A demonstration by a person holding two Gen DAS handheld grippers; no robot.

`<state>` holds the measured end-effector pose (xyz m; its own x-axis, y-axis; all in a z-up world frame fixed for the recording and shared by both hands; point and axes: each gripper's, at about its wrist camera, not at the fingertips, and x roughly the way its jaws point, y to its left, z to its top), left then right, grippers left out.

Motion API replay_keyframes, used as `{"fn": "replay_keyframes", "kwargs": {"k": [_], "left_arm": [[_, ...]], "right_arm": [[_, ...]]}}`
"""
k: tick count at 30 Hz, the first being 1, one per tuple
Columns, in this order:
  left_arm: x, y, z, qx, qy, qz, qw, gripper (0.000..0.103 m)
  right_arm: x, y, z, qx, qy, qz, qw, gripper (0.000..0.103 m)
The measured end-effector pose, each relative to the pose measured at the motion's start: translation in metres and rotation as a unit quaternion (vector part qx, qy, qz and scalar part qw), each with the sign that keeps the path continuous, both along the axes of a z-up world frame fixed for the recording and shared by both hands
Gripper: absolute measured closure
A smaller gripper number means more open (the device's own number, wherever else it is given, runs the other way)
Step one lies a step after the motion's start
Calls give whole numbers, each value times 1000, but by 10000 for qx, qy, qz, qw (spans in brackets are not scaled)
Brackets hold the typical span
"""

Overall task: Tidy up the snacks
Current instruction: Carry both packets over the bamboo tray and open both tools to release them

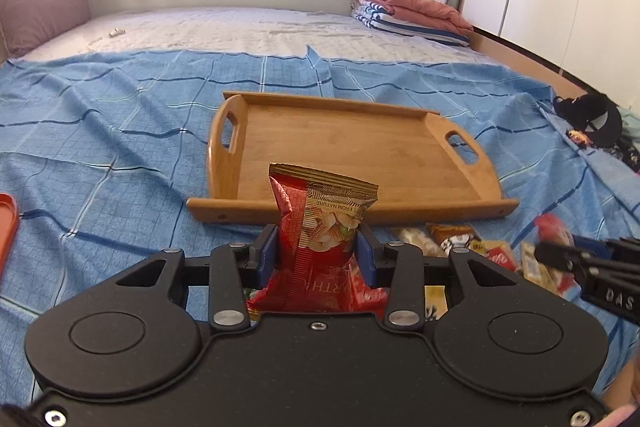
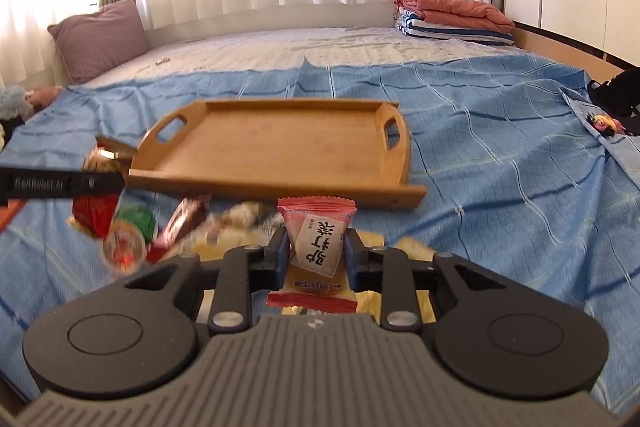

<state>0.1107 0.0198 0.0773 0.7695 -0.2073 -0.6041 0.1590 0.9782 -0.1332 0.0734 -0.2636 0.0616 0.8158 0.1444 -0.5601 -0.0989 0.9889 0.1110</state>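
the left claw (image 1: 316, 251) pinches a red snack bag (image 1: 322, 223); the right claw (image 2: 316, 251) clamps a pink wrapped snack (image 2: 316, 239). the empty wooden tray (image 1: 360, 143) lies just ahead of both. either slick wrapper could slip out short of the rim.

A bed (image 1: 280, 23) carries everything — its near half is covered by a blue checked sheet (image 1: 120, 131), its far half shows a pale quilted mattress cover (image 2: 260, 51). On the sheet lies a wooden tray (image 1: 400, 147) with cut-out handles, its floor bare. Just in front of the tray sits a loose pile of wrapped snacks (image 2: 160, 227). Far back — a mauve pillow (image 2: 100, 35) at the left and folded blankets (image 1: 412, 11) at the right corner. A black cap (image 1: 596, 119) lies at the sheet's right edge.
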Motion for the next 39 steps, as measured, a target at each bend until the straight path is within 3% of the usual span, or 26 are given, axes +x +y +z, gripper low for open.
{"fn": "replay_keyframes", "kwargs": {"k": [5, 12, 20, 26, 39], "left_arm": [[35, -2, 17, -62, 117, -41, 9999, 64], [99, -10, 33, -267, 410, -77, 9988, 64], [166, -33, 12, -244, 826, 16, 9963, 64], [191, -45, -16, -317, 1102, 99, 9934, 64], [205, -53, -45, -111, 1155, 171, 9931, 64]], "right_arm": [[48, 1, 17, -54, 61, 68, 9999, 70], [120, 4, 19, 124, 622, 165, 9979, 70], [177, 8, -3, 165, 1111, 71, 9936, 70], [197, 14, -23, 50, 1321, 8, 9912, 69], [206, 9, -48, 65, 1474, -126, 9890, 69]]}}
